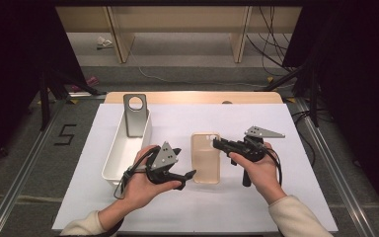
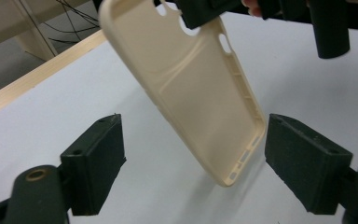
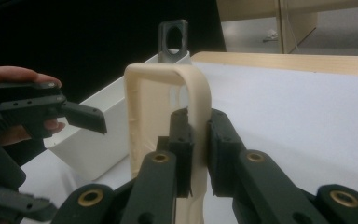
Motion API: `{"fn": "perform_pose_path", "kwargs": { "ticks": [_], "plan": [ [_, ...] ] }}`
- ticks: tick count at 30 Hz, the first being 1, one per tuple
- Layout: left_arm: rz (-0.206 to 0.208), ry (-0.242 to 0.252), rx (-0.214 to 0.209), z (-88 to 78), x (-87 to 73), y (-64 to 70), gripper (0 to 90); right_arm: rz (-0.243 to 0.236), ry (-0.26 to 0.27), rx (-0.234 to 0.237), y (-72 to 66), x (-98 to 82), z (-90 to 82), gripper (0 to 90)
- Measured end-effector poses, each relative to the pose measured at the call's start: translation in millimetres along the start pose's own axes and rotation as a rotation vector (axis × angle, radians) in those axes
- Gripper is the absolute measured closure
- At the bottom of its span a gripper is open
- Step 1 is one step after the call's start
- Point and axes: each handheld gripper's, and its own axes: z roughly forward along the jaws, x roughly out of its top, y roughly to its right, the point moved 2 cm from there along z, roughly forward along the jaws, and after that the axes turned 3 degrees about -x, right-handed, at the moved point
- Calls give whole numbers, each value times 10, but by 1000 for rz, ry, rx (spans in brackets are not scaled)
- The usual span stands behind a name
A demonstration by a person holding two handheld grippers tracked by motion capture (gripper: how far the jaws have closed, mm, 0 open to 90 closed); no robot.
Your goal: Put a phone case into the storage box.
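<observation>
phone case [image 1: 206, 159] is pinched at one end by the right gripper [image 1: 218, 144]; in the right gripper view its two pads are pressed on either side of the case's side wall [image 3: 196, 112]. in the high view the case is seen over the white table cover [image 1: 276, 197], between the two hands, just right of the white bin [image 1: 121, 153]. its long axis runs away from the person, camera-cutout end at the far side where the right gripper grips it, the other end nearer the person. in the left gripper view the case is seen tilted, open side visible, lower end free [image 2: 235, 172] above the cover, with a shadow below it. left gripper [image 1: 190, 178] has its jaws spread wide, nothing clamped; the case's lower end is seen between the two pads [image 2: 95, 158] without contact. a grey metal plate [image 1: 135, 114] with a round hole is stood at the bin's far end.
</observation>
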Motion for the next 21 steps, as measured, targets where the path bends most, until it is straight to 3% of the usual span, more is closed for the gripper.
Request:
{"fn": "perform_pose_path", "kwargs": {
  "ticks": [4, 21],
  "plan": [
    [-31, 24, 19, -15, 16, -50, 244, -3, 4, -3, -6, -1, 2, 821],
    [-65, 65, 42, 30, 174, -131, 334, 3, 14, -11, -19, -6, -12, 820]
  ]
}}
